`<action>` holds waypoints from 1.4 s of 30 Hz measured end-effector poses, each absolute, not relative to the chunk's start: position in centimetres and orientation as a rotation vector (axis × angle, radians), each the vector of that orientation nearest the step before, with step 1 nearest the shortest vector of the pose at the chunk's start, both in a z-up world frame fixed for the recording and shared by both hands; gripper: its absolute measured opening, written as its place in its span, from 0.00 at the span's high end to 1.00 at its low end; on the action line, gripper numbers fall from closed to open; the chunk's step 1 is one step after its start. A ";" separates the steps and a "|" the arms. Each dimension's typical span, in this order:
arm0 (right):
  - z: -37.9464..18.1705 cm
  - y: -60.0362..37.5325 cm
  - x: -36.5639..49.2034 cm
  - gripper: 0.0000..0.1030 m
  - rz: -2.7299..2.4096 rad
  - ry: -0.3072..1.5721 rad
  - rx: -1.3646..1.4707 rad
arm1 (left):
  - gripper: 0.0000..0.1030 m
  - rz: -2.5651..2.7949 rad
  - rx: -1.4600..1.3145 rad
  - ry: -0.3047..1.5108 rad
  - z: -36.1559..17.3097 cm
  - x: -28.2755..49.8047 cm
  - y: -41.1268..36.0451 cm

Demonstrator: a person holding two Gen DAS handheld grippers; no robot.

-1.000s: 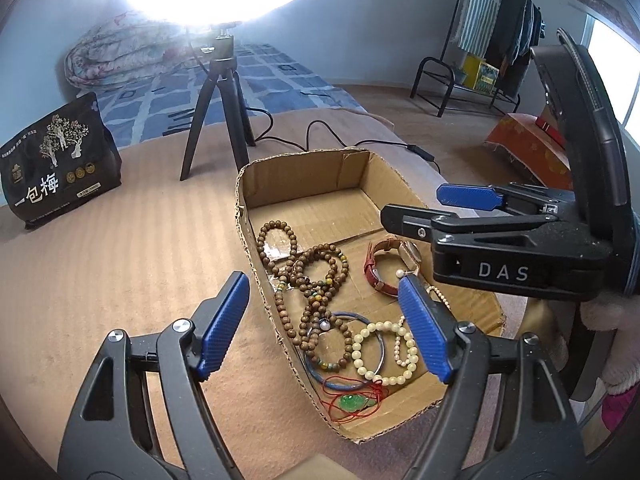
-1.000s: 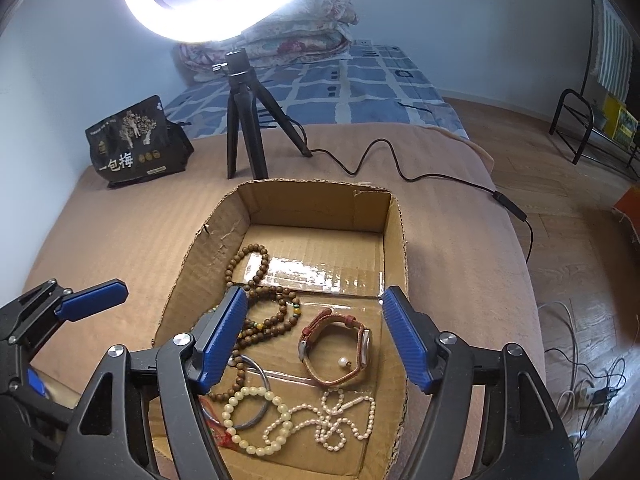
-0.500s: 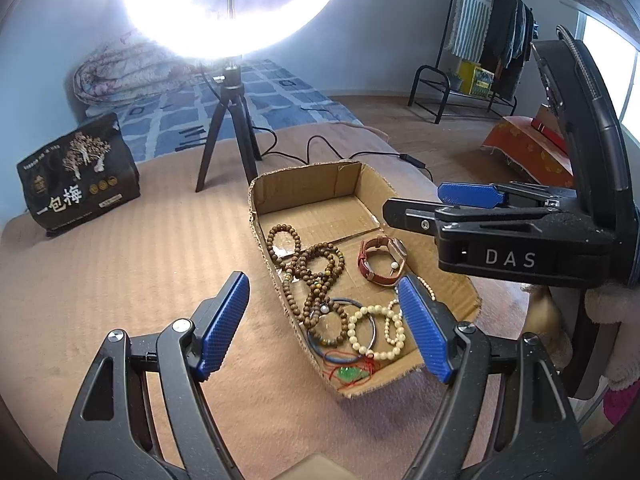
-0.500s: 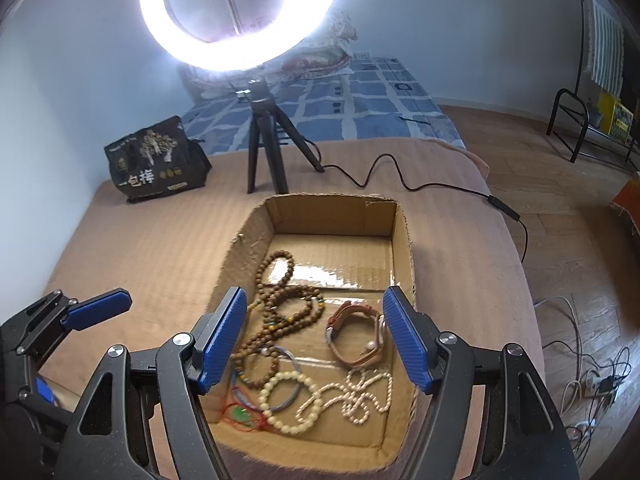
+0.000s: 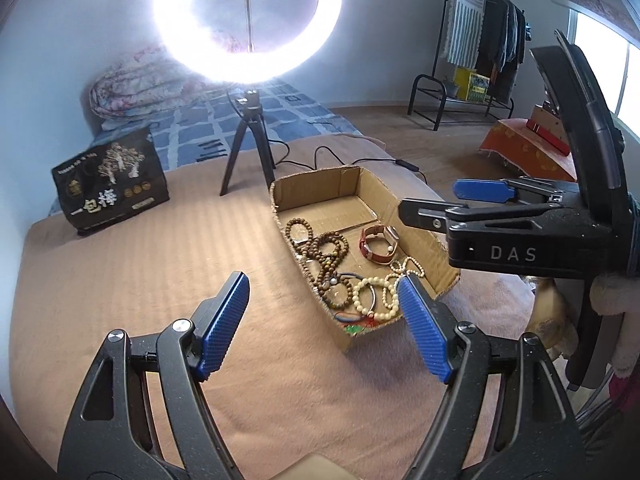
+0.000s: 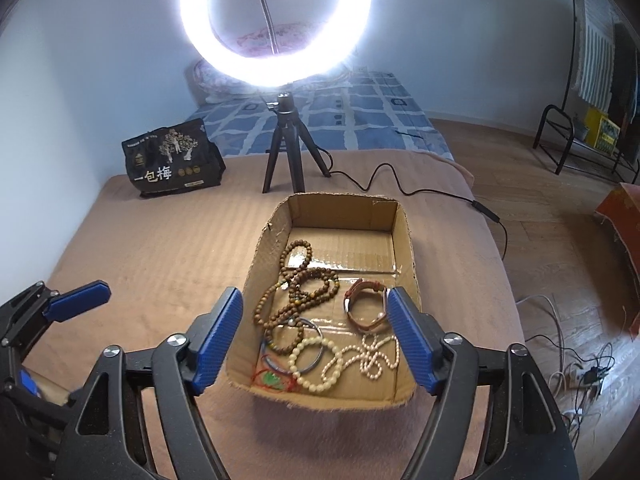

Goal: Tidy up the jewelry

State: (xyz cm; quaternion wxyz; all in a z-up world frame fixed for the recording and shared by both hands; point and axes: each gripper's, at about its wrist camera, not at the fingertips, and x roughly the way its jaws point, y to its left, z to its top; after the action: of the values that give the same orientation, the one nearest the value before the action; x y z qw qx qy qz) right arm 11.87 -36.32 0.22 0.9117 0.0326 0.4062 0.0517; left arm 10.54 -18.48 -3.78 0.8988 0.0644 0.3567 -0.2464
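An open cardboard box (image 6: 340,200) (image 5: 312,180) sits on the tan blanket and holds the jewelry. Inside lie dark wooden bead strands (image 6: 304,292) (image 5: 324,248), a brown leather watch (image 6: 366,304) (image 5: 378,242), a pearl necklace (image 6: 372,356) (image 5: 408,268), a cream bead bracelet (image 6: 316,364) (image 5: 372,296) and a red cord with a green pendant (image 6: 272,380) (image 5: 354,326). My right gripper (image 6: 315,292) (image 5: 428,198) hovers above the box's near end; its jaws are opening with nothing between them. To the left of the box my left gripper (image 5: 321,278) (image 6: 72,292) is open and holds nothing.
A lit ring light on a black tripod (image 6: 286,152) stands just behind the box, its cable (image 6: 400,188) trailing right off the bed. A black printed bag (image 6: 172,160) stands at the back left. A clothes rack (image 5: 480,60) and floor cables (image 6: 580,368) lie to the right.
Both grippers have drawn back and up from the box, which now looks smaller and farther. The ring light has come fully into view. The right jaws stand slightly wider.
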 end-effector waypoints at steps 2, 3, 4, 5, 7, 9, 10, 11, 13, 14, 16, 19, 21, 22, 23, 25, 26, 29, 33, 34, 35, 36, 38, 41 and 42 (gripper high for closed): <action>0.6 -36.0 11.1 0.25 0.099 0.829 0.060 | 0.23 -0.506 0.135 0.727 -3.3 9.8 -17.9; 0.8 -35.9 10.7 0.25 0.095 0.824 0.058 | 0.23 -0.507 0.133 0.726 -3.1 9.6 -17.6; 1.0 -35.8 10.4 0.25 0.092 0.821 0.055 | 0.23 -0.507 0.129 0.721 -2.9 9.2 -17.2; 1.2 -35.6 10.0 0.25 0.089 0.815 0.049 | 0.23 -0.507 0.125 0.716 -2.7 8.9 -16.9; 1.6 -35.3 9.3 0.25 0.080 0.805 0.040 | 0.23 -0.505 0.118 0.710 -2.4 8.3 -16.4; 1.8 -35.1 8.7 0.25 0.077 0.798 0.038 | 0.23 -0.505 0.115 0.709 -2.2 7.8 -15.8; 1.9 -34.9 8.4 0.25 0.077 0.794 0.036 | 0.23 -0.500 0.115 0.707 -2.2 7.5 -15.6; 2.0 -34.8 8.0 0.25 0.077 0.790 0.035 | 0.23 -0.495 0.116 0.700 -2.1 7.2 -15.3; 2.2 -34.5 7.5 0.24 0.072 0.782 0.028 | 0.23 -0.489 0.119 0.694 -2.0 6.8 -14.9; 2.2 -34.2 7.2 0.24 0.066 0.776 0.023 | 0.23 -0.486 0.119 0.691 -2.0 6.5 -14.6; 2.3 -33.9 6.7 0.24 0.060 0.768 0.013 | 0.23 -0.485 0.118 0.687 -1.9 6.1 -14.3; 2.4 -33.6 6.1 0.24 0.059 0.757 0.012 | 0.23 -0.471 0.131 0.675 -1.6 5.4 -14.0; 2.5 -33.4 5.7 0.24 0.057 0.749 0.017 | 0.22 -0.466 0.141 0.684 -1.6 5.2 -14.0; 2.5 -33.4 5.5 0.24 0.054 0.742 0.022 | 0.19 -0.466 0.141 0.693 -1.7 5.1 -13.9; 2.5 -33.3 5.3 0.24 0.052 0.737 0.026 | 0.18 -0.465 0.138 0.695 -1.7 5.0 -13.8; 2.5 -33.2 5.0 0.22 0.048 0.730 0.027 | 0.15 -0.457 0.136 0.694 -1.8 4.8 -13.6; 2.4 -33.1 4.8 0.22 0.047 0.728 0.026 | 0.14 -0.452 0.138 0.695 -1.8 4.8 -13.5; 2.2 -33.1 4.6 0.22 0.042 0.729 0.029 | 0.11 -0.426 0.155 0.702 -2.1 4.7 -13.5; 2.1 -33.2 4.3 0.22 0.030 0.724 0.039 | 0.10 -0.409 0.175 0.697 -2.3 4.3 -13.4; 2.1 -33.3 4.3 0.22 0.030 0.724 0.043 | 0.10 -0.409 0.179 0.696 -2.3 4.3 -13.4; 2.1 -33.3 4.2 0.22 0.029 0.724 0.045 | 0.10 -0.408 0.182 0.694 -2.3 4.2 -13.4; 2.2 -33.3 4.2 0.22 0.027 0.723 0.045 | 0.09 -0.405 0.186 0.691 -2.4 4.1 -13.4; 2.2 -33.3 4.2 0.22 0.020 0.720 0.041 | 0.09 -0.399 0.193 0.685 -2.4 4.0 -13.3; 2.1 -33.3 4.1 0.22 0.016 0.718 0.047 | 0.09 -0.398 0.197 0.687 -2.4 4.0 -13.3; 2.1 -33.3 4.1 0.22 0.017 0.719 0.047 | 0.09 -0.398 0.196 0.690 -2.4 4.0 -13.3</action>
State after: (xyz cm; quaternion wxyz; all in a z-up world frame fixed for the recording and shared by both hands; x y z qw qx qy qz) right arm 4.13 -33.32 2.08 0.9358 0.0231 0.3517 0.0082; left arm 4.00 -13.30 -2.44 0.9170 0.0952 0.3356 -0.1937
